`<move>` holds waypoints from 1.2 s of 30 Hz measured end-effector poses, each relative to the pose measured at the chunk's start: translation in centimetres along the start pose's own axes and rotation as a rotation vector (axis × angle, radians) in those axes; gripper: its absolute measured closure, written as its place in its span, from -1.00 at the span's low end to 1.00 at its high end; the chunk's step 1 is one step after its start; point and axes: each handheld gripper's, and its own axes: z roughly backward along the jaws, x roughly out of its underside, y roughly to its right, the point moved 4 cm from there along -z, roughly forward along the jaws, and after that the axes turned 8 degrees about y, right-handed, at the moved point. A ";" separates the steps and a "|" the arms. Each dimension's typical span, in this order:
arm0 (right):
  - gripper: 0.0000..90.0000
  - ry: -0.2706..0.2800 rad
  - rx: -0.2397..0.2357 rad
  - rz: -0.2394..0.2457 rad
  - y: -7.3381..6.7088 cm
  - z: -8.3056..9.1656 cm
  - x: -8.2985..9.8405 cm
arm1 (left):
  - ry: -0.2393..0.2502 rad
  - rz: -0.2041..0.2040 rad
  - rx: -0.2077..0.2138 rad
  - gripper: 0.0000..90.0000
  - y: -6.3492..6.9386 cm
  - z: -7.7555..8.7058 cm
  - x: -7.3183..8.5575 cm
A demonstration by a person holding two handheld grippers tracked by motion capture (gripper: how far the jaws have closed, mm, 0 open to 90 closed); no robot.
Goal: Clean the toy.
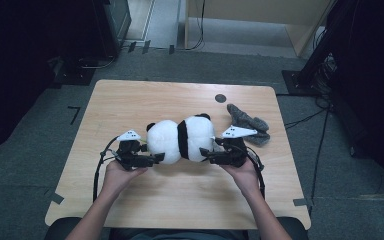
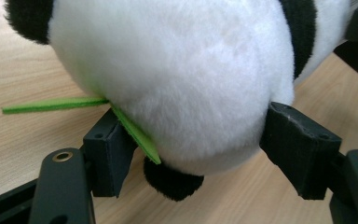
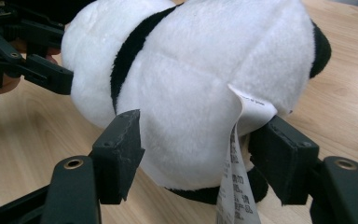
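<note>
Plush panda (image 1: pixel 182 139) lying on its side on the wooden table (image 1: pixel 130 100), bracketed end to end by both tools. Left gripper (image 1: pixel 156 157) sits at the toy's head end; in the left gripper view its pads (image 2: pixel 109 154) straddle the white fur, the near pad touching a green felt leaf (image 2: pixel 137 135) that juts from under the toy, the far pad just meeting the pile. No clear pinch shows there, so the grip reads as loose or released. Right gripper (image 1: pixel 205 154) takes the opposite end; in the right gripper view its pads (image 3: pixel 121 149) press into the rump on either side, with a printed care label (image 3: pixel 235 186) hanging between them: grasping the toy.

Progress, as judged: both tools are placed on the toy, one hold is firm, and the toy rests on the board, not yet lifted. Securing the left hold and any carry remain.

Surroundings: a grey cloth (image 1: pixel 250 125) lies just beyond the right gripper, a dark round mark (image 1: pixel 220 98) farther off. The leaf and label could slip between pad and fur and weaken either hold
</note>
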 end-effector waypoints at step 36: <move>-0.14 0.086 0.176 0.034 4.8 2.5 -0.1 | 0.065 -0.030 -0.049 -0.36 -1.0 0.0 0.0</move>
